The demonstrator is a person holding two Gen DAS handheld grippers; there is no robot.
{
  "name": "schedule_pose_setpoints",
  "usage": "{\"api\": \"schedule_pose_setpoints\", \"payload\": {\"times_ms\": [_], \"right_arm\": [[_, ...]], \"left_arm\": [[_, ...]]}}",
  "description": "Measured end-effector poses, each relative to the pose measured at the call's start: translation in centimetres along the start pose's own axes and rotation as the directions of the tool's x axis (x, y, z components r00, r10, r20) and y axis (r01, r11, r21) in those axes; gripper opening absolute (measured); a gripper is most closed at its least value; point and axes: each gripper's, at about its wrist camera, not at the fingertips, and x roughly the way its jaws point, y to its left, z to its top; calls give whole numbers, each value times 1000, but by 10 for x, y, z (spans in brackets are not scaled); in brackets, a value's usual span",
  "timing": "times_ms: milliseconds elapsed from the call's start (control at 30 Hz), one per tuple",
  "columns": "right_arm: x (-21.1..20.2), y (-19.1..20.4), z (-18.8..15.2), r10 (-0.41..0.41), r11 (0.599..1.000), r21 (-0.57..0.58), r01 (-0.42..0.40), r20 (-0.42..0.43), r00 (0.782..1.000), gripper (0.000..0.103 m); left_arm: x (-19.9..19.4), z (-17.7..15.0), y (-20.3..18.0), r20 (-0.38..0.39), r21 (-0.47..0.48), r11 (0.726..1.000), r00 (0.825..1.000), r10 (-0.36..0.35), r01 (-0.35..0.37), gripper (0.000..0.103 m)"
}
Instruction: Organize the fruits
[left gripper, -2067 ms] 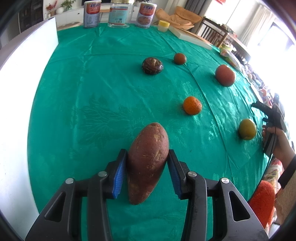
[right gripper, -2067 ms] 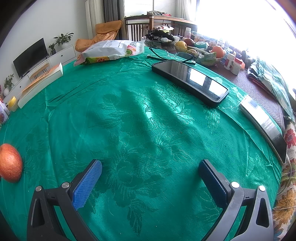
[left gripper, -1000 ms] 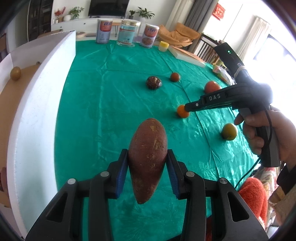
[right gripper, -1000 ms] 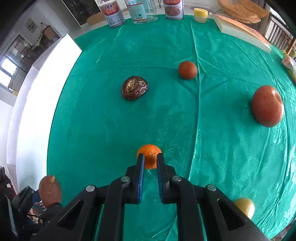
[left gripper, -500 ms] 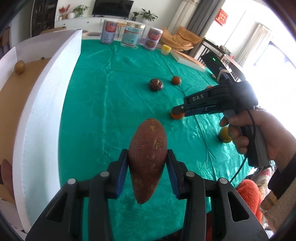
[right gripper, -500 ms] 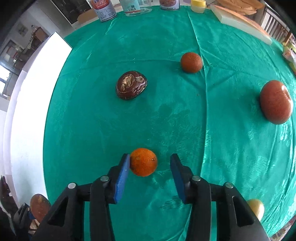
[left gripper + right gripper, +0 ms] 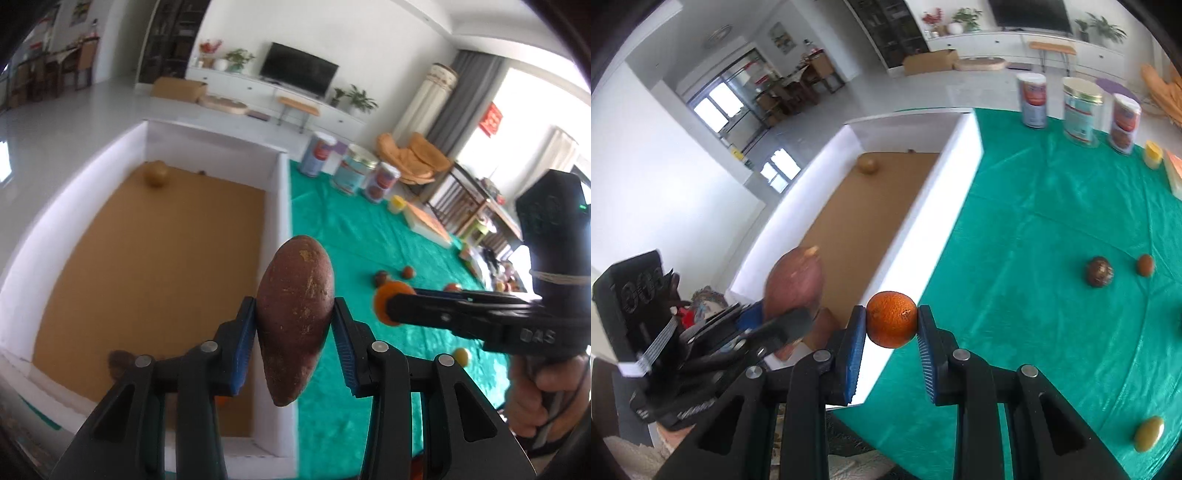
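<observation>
My left gripper (image 7: 294,343) is shut on a reddish-brown sweet potato (image 7: 295,314) and holds it in the air above the near right wall of the white box (image 7: 282,206). My right gripper (image 7: 892,334) is shut on a small orange (image 7: 892,319), held in the air beside the box's wall (image 7: 945,206); the orange also shows in the left wrist view (image 7: 386,295). The box has a brown floor (image 7: 147,266) with a small tan round fruit (image 7: 157,174) at its far end and a brown fruit (image 7: 120,363) near its front.
On the green tablecloth (image 7: 1052,258) lie a dark brown fruit (image 7: 1100,271), a small brown fruit (image 7: 1145,264) and a yellow-green fruit (image 7: 1148,432). Three tins (image 7: 1078,109), a yellow cup (image 7: 1153,154) and a flat box (image 7: 428,223) stand at the far edge.
The right gripper shut on the orange and lifted it off the cloth toward the box. The left gripper carried the sweet potato left, over the box wall.
</observation>
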Motion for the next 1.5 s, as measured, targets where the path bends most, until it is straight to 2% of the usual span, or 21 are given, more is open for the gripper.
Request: {"api": "schedule_pose_setpoints", "payload": {"times_ms": [167,233,300,367,500,533,667,800,933,1000,1067,1100,1133,1167,1200,1233,1267,1333,1367,1433,1500], "right_arm": [[48,36,-8,32,998,-47,-34,-46,998,30],[52,32,-10,27,999,-21,-27,-25,999,37],[41,24,-14,17,1000,-11,-17,22,1000,41],[19,13,-21,-15,1000,-10,16,77,997,48],[-32,-13,-38,-131,990,-19,138,218,967,78],[-44,-20,-47,-166,984,-21,176,248,955,80],[-86,-54,-88,-345,933,17,359,320,882,81],[-124,-101,-135,-516,855,158,494,351,782,81],[-158,-166,-190,-664,745,359,562,320,676,82],[-172,-202,-220,-741,659,455,599,260,618,85],[-182,-241,-249,-793,572,540,617,172,584,85],[-185,-261,-263,-803,535,577,617,121,583,85],[-188,-281,-274,-800,505,614,607,69,596,85],[-191,-302,-284,-772,485,668,565,23,635,85],[-194,-321,-293,-726,471,728,498,-1,688,85],[-195,-336,-298,-701,452,767,455,-10,713,85],[-194,-347,-300,-691,431,785,444,-30,722,85],[-193,-363,-297,-689,412,796,442,-45,723,85],[-194,-369,-295,-703,406,797,447,-39,710,85],[-194,-378,-285,-749,386,789,477,-33,661,85],[-188,-379,-279,-777,370,783,500,-34,629,85]], "left_arm": [[37,-10,63,-98,-74,977,976,194,-202,42],[41,-12,72,-88,-96,960,963,253,-261,47],[35,-11,69,-51,-106,958,964,261,-265,72],[26,-10,55,12,-104,961,966,260,-257,86],[22,-5,9,67,-43,984,982,178,-175,86],[20,-4,-6,77,-25,990,987,142,-140,86],[28,-13,-81,75,103,995,997,-4,-4,91],[69,-39,-154,0,248,964,995,-99,96,91],[129,-72,-194,-73,332,936,992,-101,120,91],[154,-85,-201,-92,353,931,994,-63,92,91],[171,-96,-204,-101,386,921,995,-15,53,91],[178,-99,-204,-105,406,913,994,8,36,91],[184,-102,-205,-110,423,906,994,28,21,91],[190,-103,-205,-111,434,901,993,40,12,91],[194,-104,-205,-110,441,898,993,51,3,91],[198,-105,-205,-109,445,896,992,65,-9,91],[202,-106,-204,-112,446,895,991,77,-19,91],[211,-109,-202,-134,434,900,986,96,-29,91],[212,-111,-202,-105,442,896,988,109,-52,91],[214,-110,-202,-111,438,898,988,111,-52,95],[216,-110,-202,-114,438,897,987,115,-54,98]]}}
